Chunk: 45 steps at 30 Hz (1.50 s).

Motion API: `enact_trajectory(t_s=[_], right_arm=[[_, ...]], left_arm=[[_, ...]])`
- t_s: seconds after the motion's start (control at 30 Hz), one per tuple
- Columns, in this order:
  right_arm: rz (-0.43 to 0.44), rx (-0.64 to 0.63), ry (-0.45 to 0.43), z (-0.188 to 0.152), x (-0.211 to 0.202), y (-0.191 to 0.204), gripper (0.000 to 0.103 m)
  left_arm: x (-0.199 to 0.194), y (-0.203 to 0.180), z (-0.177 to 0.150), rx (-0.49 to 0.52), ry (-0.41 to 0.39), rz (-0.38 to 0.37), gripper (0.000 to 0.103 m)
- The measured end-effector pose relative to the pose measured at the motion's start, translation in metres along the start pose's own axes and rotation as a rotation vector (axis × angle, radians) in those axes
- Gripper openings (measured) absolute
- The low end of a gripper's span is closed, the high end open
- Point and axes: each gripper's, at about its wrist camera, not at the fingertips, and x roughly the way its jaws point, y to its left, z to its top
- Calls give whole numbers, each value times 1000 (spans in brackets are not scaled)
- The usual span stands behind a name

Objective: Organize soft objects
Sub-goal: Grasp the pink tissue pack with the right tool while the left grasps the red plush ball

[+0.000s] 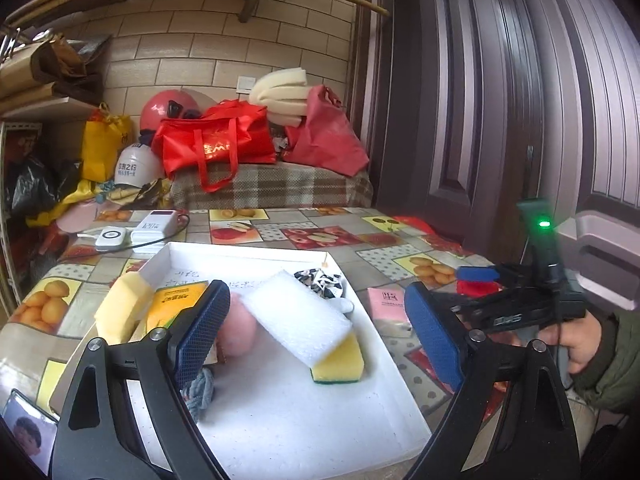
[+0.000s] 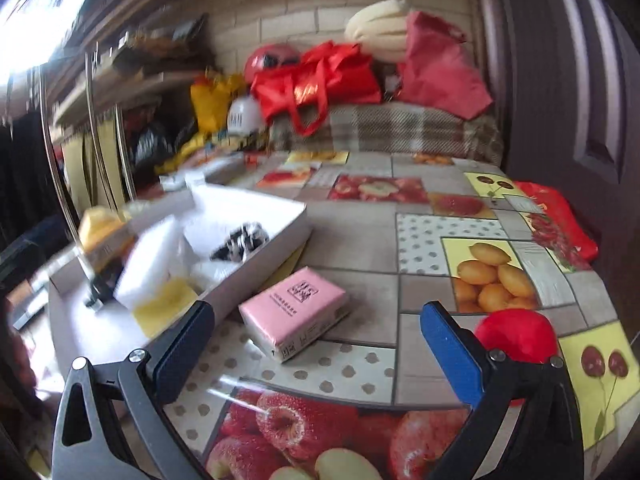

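Soft items collected in tray [image 1: 256, 252]; pink pack [image 2: 294, 312] and red ball [image 2: 516, 334] left beside tray, so right gripper [image 2: 316, 344] held wide open, empty, toward pack; left gripper [image 1: 316, 320] open, empty, over tray

The near half of the white tray [image 1: 372, 408] lies bare, its far half crowded by a white foam block [image 1: 298, 316] and sponges, while open surface [image 2: 360, 248] lies beyond the pink tissue pack [image 2: 294, 312].
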Motion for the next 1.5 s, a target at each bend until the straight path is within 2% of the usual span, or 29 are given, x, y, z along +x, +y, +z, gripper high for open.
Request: enact_trajectory(t_s=[0.1, 0.2, 0.33, 0.37, 0.4, 0.43, 0.57, 0.73, 0.83, 0.87, 0.93, 0.97, 1.07, 1.13, 1.27, 1.4, 1.5], right_arm=[[-18, -35, 105, 5, 30, 12, 103], [-45, -55, 159, 10, 50, 23, 102], [-36, -63, 238, 12, 69, 26, 101], [-30, -56, 264, 11, 74, 24, 92], [6, -33, 263, 10, 72, 19, 87], [4, -20, 260, 10, 70, 16, 82], [33, -28, 227, -3, 44, 10, 81], [8, -59, 162, -35, -22, -2, 81], [-72, 22, 101, -50, -64, -42, 81], [-113, 57, 81, -53, -75, -59, 81], [-207, 145, 71, -59, -85, -106, 81], [-225, 202, 65, -61, -87, -126, 81], [-280, 375, 29, -67, -93, -182, 81], [-257, 462, 2, -73, -96, -202, 81], [-201, 493, -18, -77, -97, -208, 81], [-157, 488, -25, -77, -96, -205, 81], [-129, 509, -30, -77, -97, -209, 81]], left_arm=[[0, -1, 0, 1, 3, -1, 90], [1, -1, -2, -11, 14, 0, 90], [5, 0, -3, -17, 30, 2, 90], [5, -1, -3, -15, 29, 3, 90], [4, -2, -3, -13, 27, 3, 90], [4, -3, -3, -8, 26, 4, 90], [7, -15, -4, 31, 45, 0, 90], [21, -56, -7, 52, 102, -123, 90], [47, -97, -9, 119, 178, -175, 90], [62, -112, -10, 135, 225, -199, 90], [92, -133, -12, 136, 316, -248, 90], [107, -142, -12, 130, 347, -267, 90], [145, -166, -8, 141, 361, -244, 90], [163, -183, -4, 158, 352, -259, 90], [197, -213, 0, 200, 372, -318, 90], [221, -236, 3, 240, 375, -279, 90], [241, -248, 2, 252, 424, -267, 90]])
